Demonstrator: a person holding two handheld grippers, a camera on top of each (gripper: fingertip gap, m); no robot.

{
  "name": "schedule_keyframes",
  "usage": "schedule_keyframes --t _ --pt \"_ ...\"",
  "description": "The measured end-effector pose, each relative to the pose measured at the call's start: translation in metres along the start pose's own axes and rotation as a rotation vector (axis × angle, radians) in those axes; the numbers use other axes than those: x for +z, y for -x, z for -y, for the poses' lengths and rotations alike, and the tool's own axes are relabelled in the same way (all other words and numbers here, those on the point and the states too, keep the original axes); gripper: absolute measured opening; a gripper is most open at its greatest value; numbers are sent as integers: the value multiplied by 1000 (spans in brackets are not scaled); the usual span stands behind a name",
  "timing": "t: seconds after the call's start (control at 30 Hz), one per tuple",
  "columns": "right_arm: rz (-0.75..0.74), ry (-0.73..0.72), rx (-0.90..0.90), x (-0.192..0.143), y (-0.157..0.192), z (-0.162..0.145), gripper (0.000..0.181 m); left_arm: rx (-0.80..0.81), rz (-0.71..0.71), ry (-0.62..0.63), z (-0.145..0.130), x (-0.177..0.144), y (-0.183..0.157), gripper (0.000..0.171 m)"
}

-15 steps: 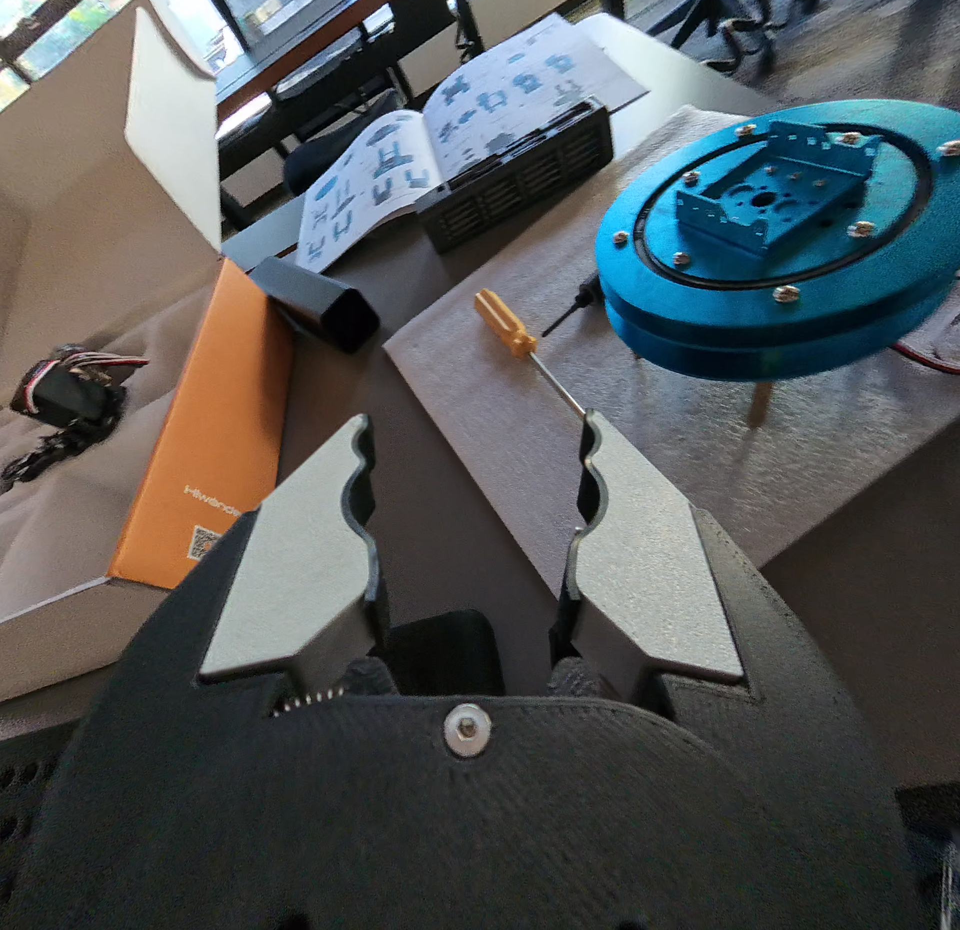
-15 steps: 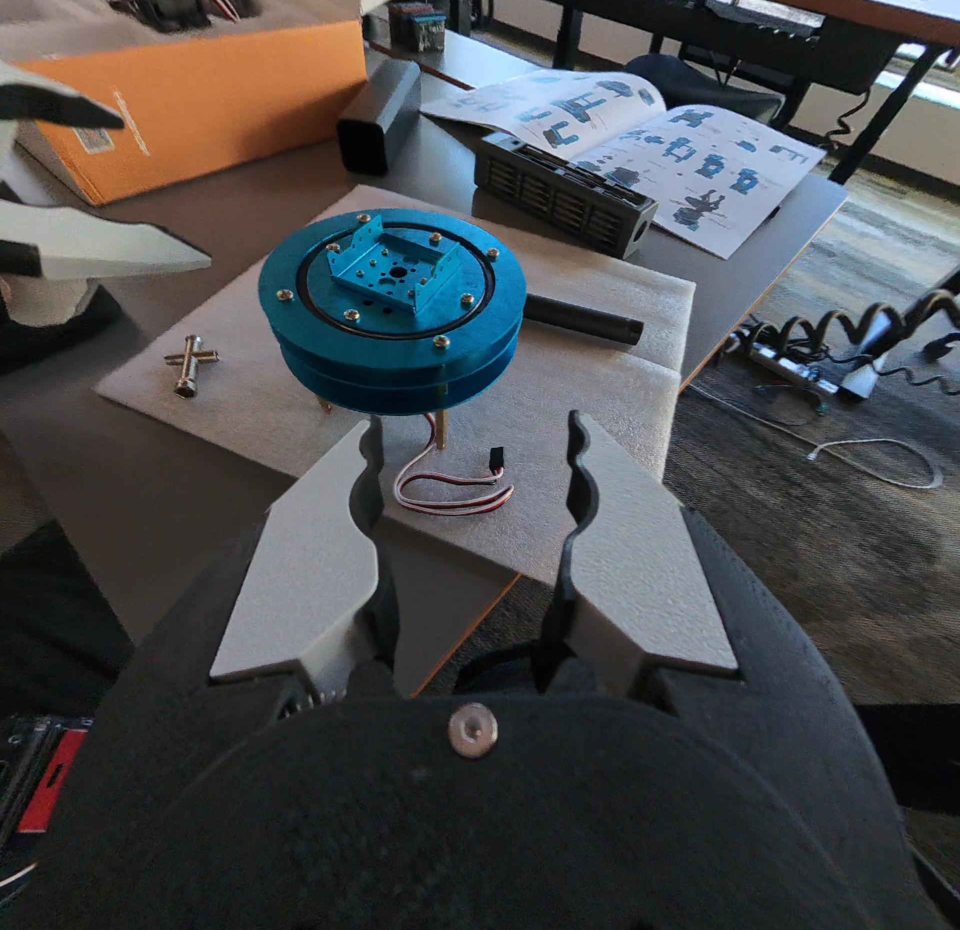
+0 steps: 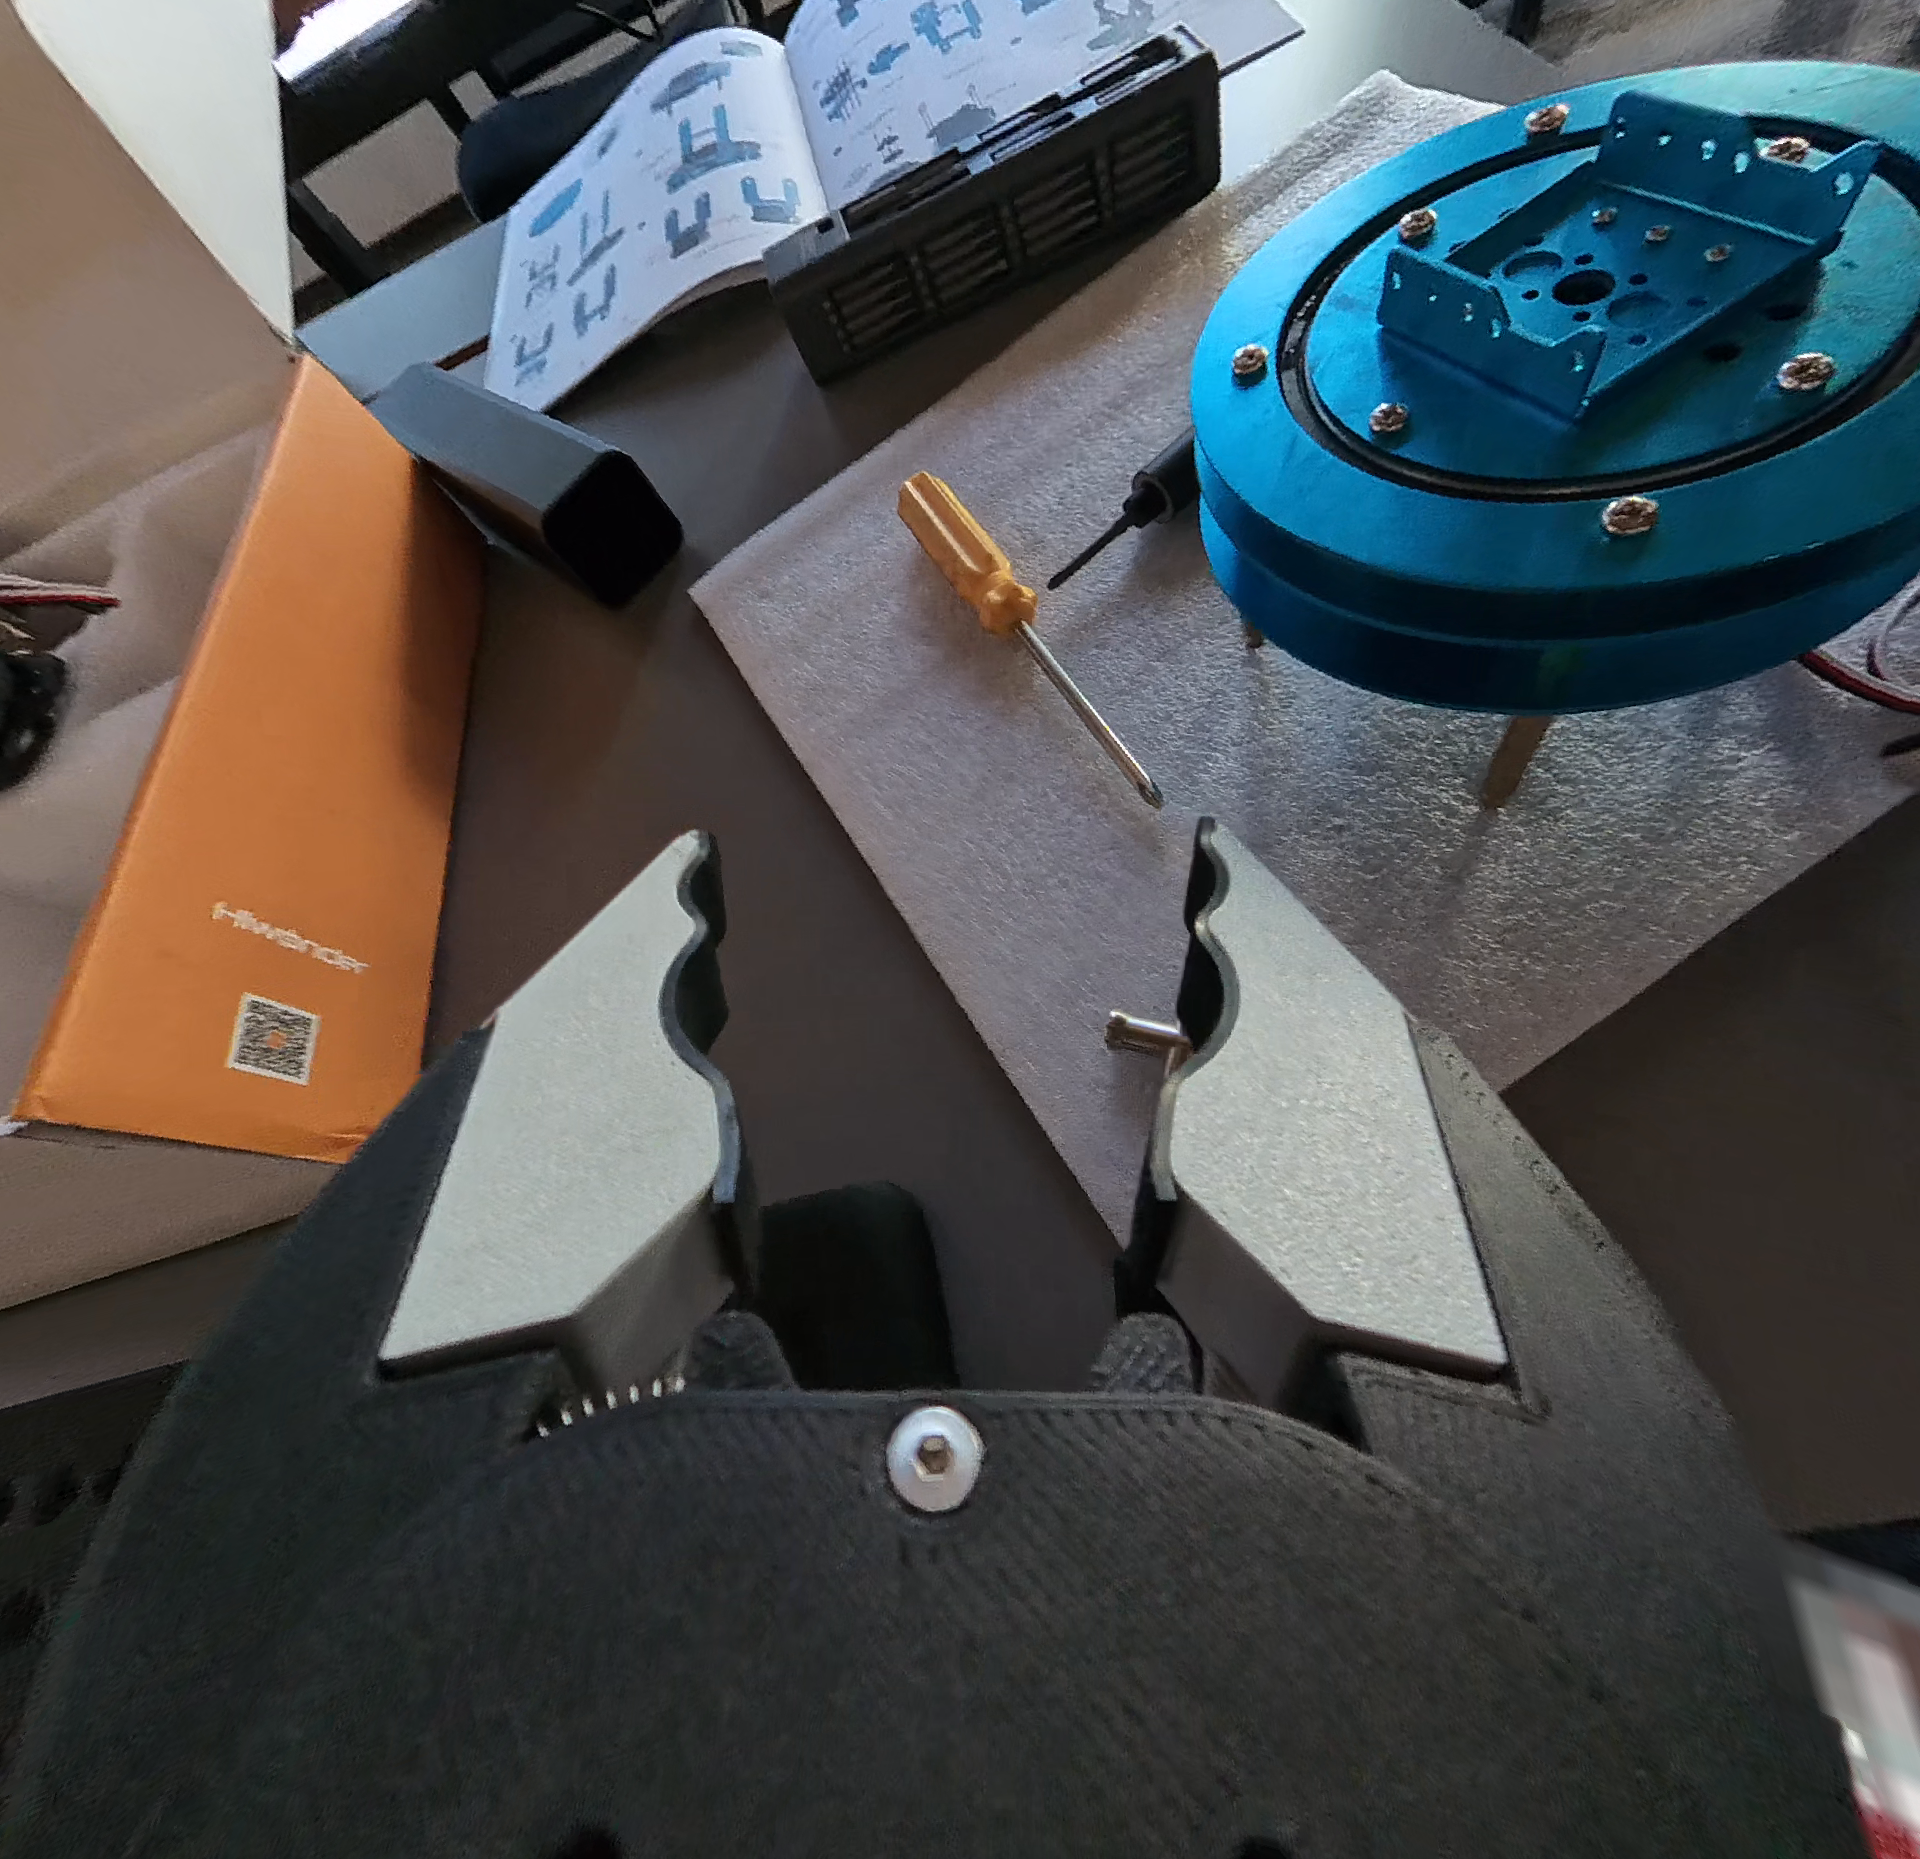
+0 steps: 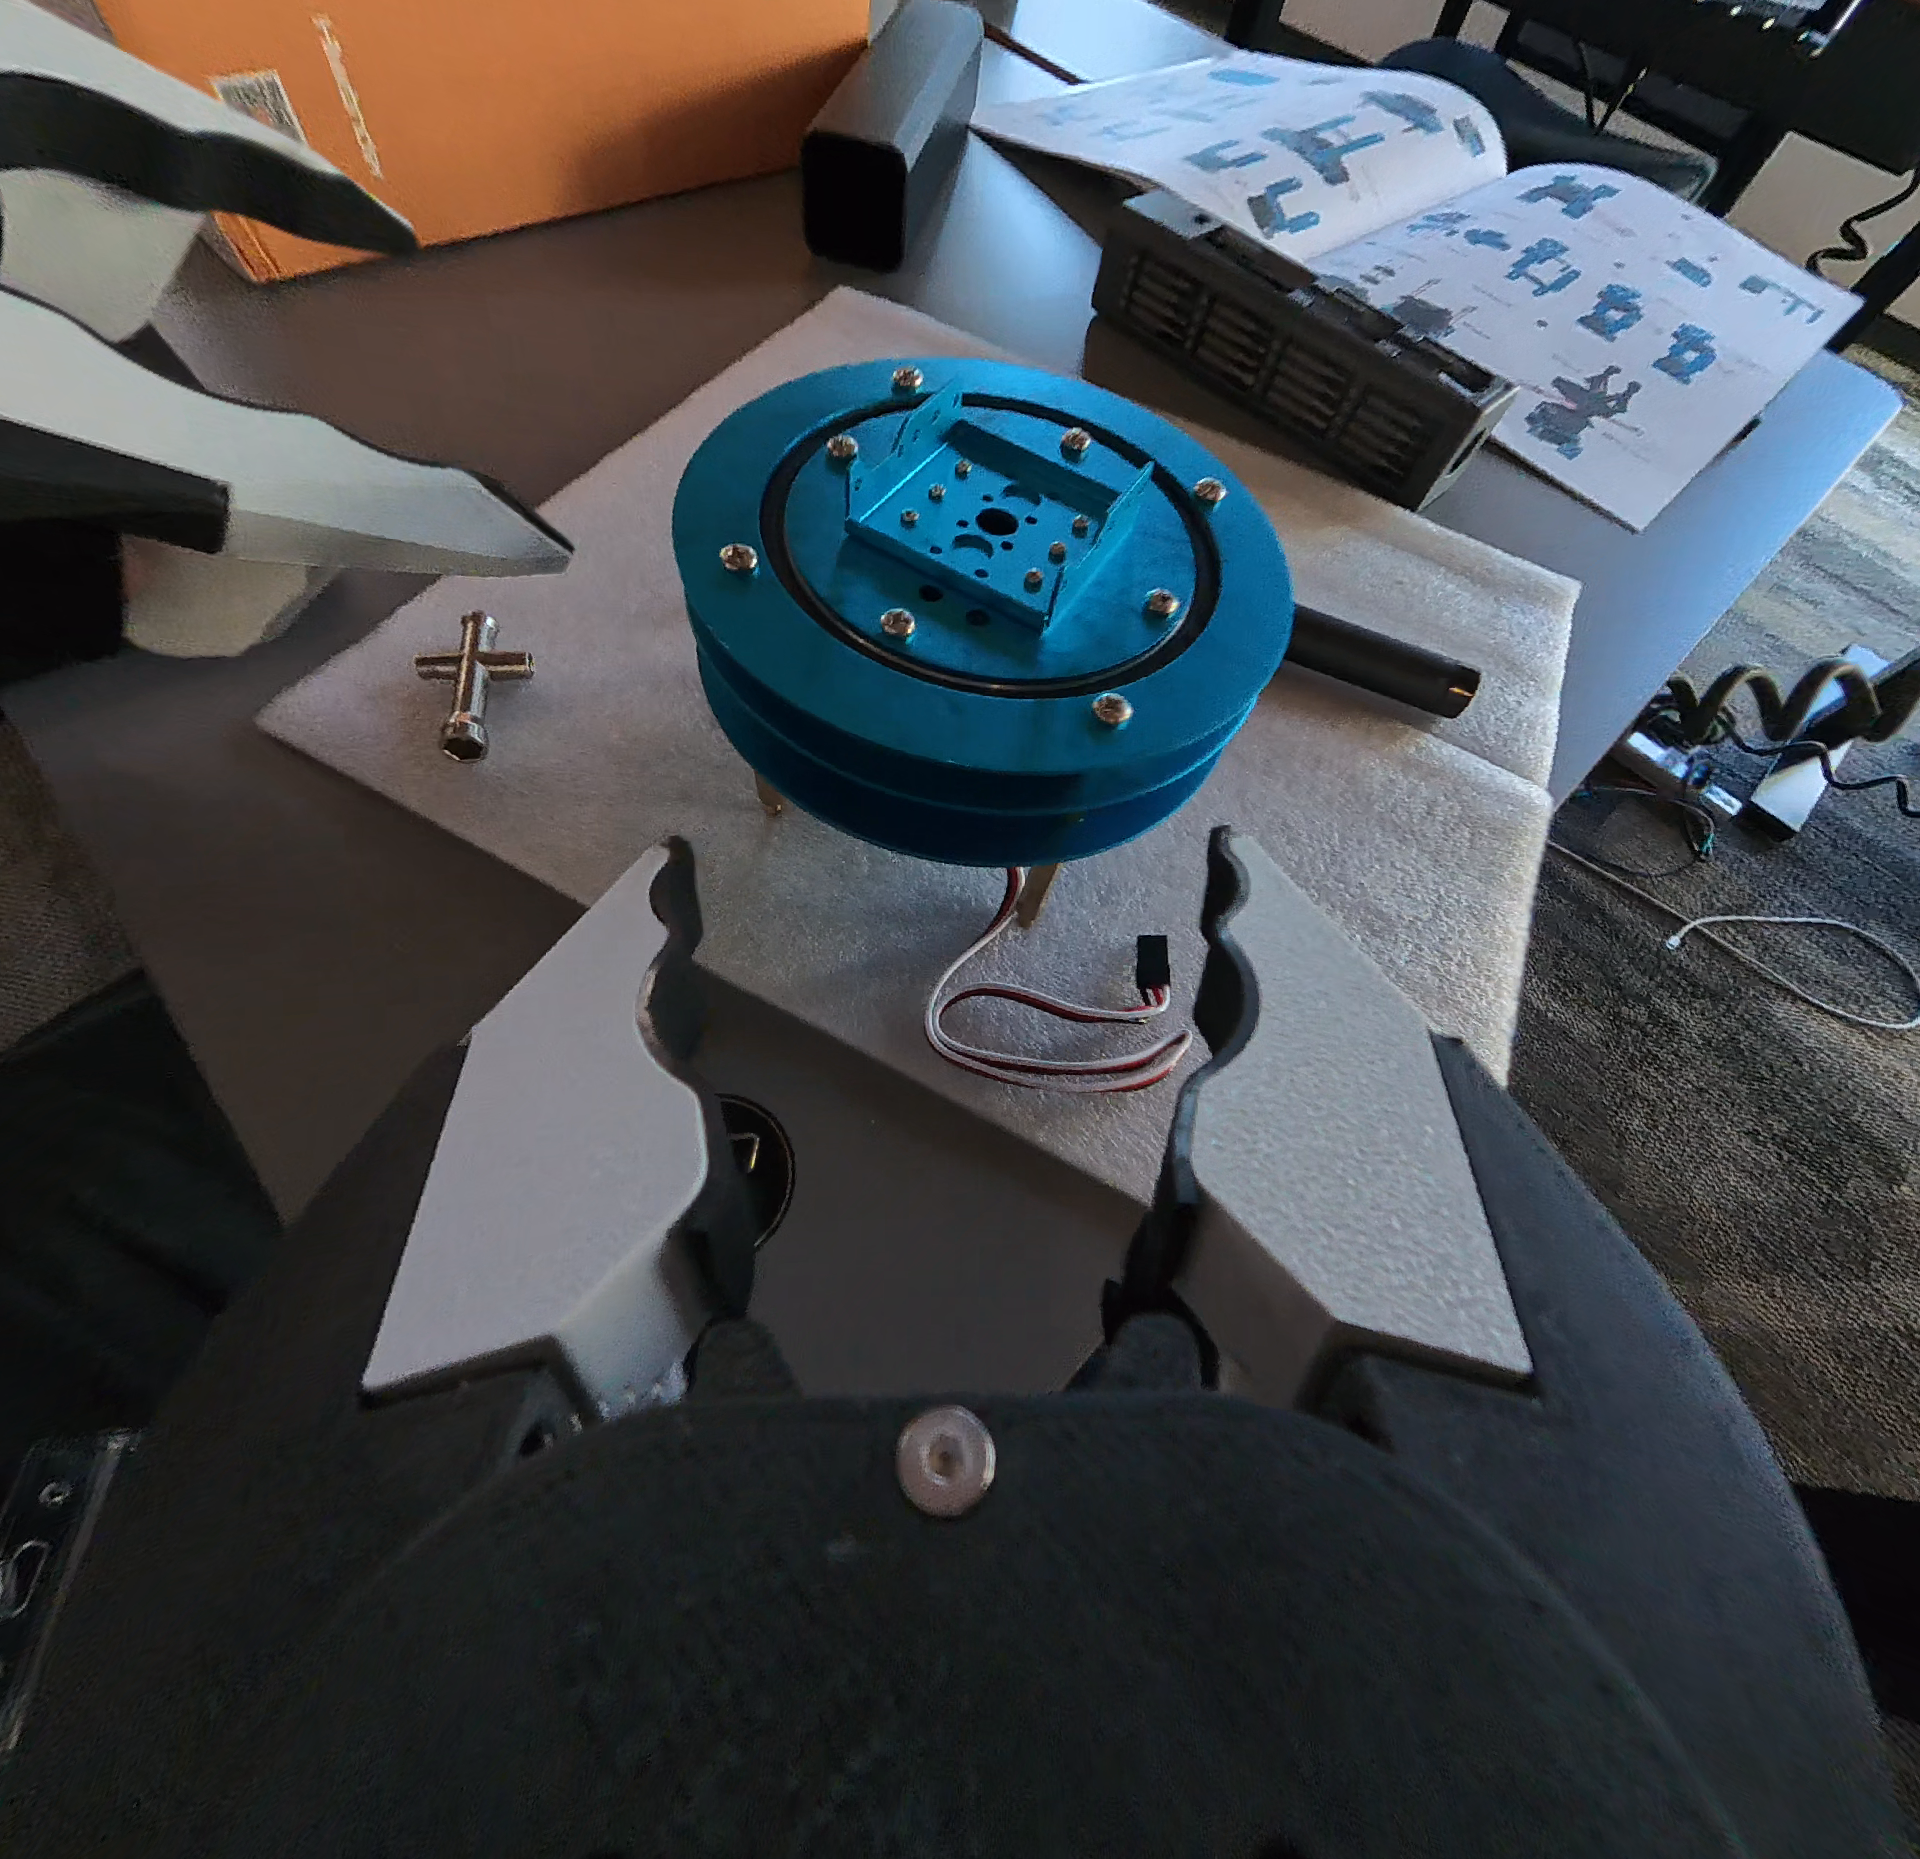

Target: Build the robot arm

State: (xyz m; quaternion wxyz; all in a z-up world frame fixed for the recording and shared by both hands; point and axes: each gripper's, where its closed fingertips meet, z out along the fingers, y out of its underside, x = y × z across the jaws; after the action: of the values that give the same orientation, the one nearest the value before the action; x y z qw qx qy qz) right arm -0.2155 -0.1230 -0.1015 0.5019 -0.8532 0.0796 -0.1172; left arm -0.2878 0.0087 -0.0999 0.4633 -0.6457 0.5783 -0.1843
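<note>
A blue round turntable base (image 4: 977, 604) with a blue bracket on top stands on short legs on a grey foam sheet (image 4: 1382, 874). My right gripper (image 4: 948, 853) is open and empty, just in front of the base, above its red-white servo cable (image 4: 1049, 1030). My left gripper (image 3: 956, 853) is open and empty over the sheet's near-left edge. A yellow-handled screwdriver (image 3: 977, 562) lies just beyond its fingertips. A metal cross wrench (image 4: 468, 677) lies under its right finger (image 3: 1309, 1113); the left wrist view shows only the wrench's tip (image 3: 1138, 1032). The left gripper (image 4: 488, 396) also shows at upper left in the right wrist view.
An orange box (image 3: 281, 770) lies to the left, a black square tube (image 3: 540, 479) beside it. A black vented case (image 3: 997, 220) and an open manual (image 3: 727, 147) sit behind. A black screwdriver (image 4: 1382, 661) lies behind the base. The table edge and cabled floor (image 4: 1714, 978) are right.
Both grippers have moved forward and closer to the foam sheet. The right gripper's jaws have spread wider. The cross wrench's tip now shows beside the left gripper's right finger.
</note>
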Motion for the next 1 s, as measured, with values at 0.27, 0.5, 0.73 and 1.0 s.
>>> schedule_keyframes --t 0.27,0.5,0.73,1.0 --pt "-71 -61 -13 16 0 17 106 -82 -74 31 -26 -9 5 89" --pt "-122 -29 -3 30 -9 18 109 -137 -75 30 -42 -19 23 87" --pt "-138 -23 20 44 -13 23 112 -168 -93 25 -47 -17 31 87" --pt "-156 -13 38 62 -22 29 113 -163 -106 -3 -38 -15 32 87"
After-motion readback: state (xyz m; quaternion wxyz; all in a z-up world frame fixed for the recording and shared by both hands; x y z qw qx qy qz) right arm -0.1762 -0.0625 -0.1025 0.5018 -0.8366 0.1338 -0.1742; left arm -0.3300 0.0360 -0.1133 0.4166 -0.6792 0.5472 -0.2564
